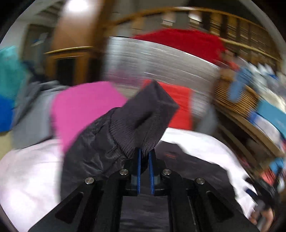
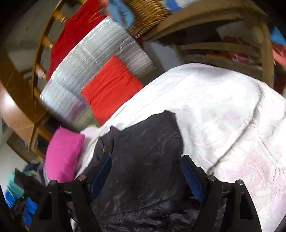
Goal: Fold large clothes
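A dark shiny jacket (image 2: 143, 142) lies on a white quilted bedspread (image 2: 223, 116). My left gripper (image 1: 145, 151) is shut on the jacket's ribbed sleeve cuff (image 1: 143, 116), which stands up in front of the blue pads, with the sleeve (image 1: 85, 151) trailing down to the left. This view is blurred. My right gripper (image 2: 146, 158) stands open and wide just over the jacket's body. The dark fabric fills the space between its blue fingers (image 2: 189, 171), and the pads do not press on it.
A pink pillow (image 2: 62, 155) and an orange-red pillow (image 2: 110, 85) lie at the bed's far side against a silver foil panel (image 2: 100, 48). A red garment (image 2: 71, 32) hangs behind. A wicker basket (image 2: 146, 16) sits on wooden shelves (image 2: 232, 21). Heaped clothes (image 2: 16, 192) lie at the left.
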### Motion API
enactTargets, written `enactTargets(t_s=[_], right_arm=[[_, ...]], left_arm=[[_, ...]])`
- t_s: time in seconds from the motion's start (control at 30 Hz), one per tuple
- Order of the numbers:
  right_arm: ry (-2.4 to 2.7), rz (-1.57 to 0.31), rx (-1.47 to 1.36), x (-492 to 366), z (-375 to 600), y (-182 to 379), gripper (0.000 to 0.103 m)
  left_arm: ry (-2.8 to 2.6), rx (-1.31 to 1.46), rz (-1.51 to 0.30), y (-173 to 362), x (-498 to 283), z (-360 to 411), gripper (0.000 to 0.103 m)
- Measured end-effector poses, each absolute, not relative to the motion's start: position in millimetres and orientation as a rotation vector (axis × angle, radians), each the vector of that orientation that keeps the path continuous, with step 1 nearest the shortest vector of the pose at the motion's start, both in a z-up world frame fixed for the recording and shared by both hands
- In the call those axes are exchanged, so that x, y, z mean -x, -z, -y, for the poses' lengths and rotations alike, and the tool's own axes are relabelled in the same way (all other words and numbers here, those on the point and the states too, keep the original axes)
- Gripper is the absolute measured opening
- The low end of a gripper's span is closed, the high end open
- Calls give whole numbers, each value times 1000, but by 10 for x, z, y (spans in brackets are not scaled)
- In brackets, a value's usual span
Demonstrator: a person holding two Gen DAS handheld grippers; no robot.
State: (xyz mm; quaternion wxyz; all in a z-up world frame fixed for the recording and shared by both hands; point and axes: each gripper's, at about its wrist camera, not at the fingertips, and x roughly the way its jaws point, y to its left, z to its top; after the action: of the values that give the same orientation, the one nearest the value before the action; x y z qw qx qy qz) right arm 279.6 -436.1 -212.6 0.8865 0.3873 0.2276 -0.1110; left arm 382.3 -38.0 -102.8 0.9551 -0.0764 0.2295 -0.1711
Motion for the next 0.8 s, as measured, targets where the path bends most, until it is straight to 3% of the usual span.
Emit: enactTargets(t_s=[0.13,0.2,0.23,0.27,0.5,0.8], right_arm=[[248,-441,-856,-2701,4557,2114,82],[249,-442,-867,-2691,4629,2119,82],[243,-447,-879,-2694,4667,2131,82],[230,-455,-893,-2705,4698,2145,82],[19,-625,-983,-3008,4610,2379,82],[1,-797,-872,-3486,4214,2653,80]], left_arm=[[590,70,-535,1214,-3735,1190,10],[707,34,-623,1310,-3664,1502,34],[722,26,-667,1354,-3708,1561,62],[722,33,-684,1348,-3682,1572,77],[548,151,-626,1197,-3844,790,80],[101,287,-844,1964,-4515,-576,79]])
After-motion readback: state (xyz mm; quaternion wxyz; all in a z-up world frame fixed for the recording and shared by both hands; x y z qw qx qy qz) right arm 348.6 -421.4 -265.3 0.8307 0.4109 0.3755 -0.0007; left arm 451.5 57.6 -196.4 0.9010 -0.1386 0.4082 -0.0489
